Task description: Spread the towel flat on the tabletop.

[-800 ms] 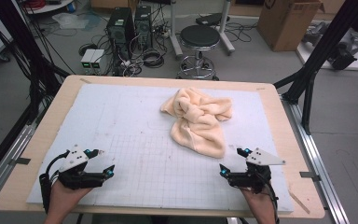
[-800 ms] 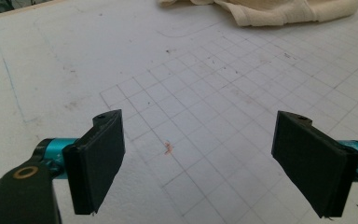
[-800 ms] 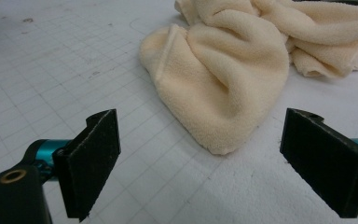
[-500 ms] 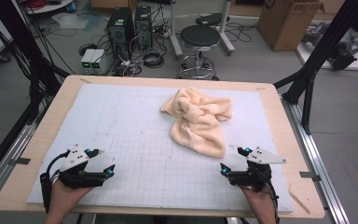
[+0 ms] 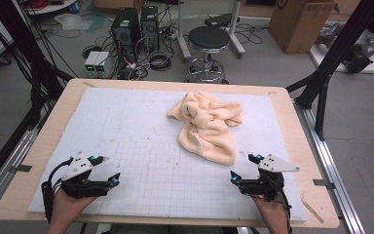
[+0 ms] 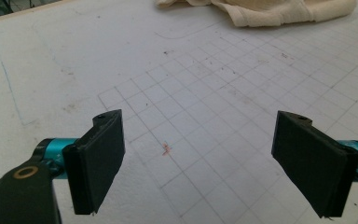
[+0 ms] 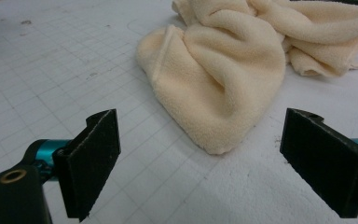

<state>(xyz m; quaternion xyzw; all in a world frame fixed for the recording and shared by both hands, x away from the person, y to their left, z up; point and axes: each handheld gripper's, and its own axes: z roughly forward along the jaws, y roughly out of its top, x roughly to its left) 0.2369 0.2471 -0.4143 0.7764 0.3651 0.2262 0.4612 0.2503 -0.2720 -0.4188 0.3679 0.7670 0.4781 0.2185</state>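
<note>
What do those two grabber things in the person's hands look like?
Each is a black hand-held tool with two flat black jaws on turquoise metal fittings. The left gripper has a white plate on top, and a black cable loops from it. The right gripper carries a grey three-cornered plate, with a black cable trailing back along the hand. A small brass ring sits near each left jaw.

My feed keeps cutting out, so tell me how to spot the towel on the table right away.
On the white gridded mat covering the wooden table, look right of centre toward the far edge. The towel is a crumpled cream heap of fleecy cloth, the only soft thing there, lying ahead of the right gripper.
</note>
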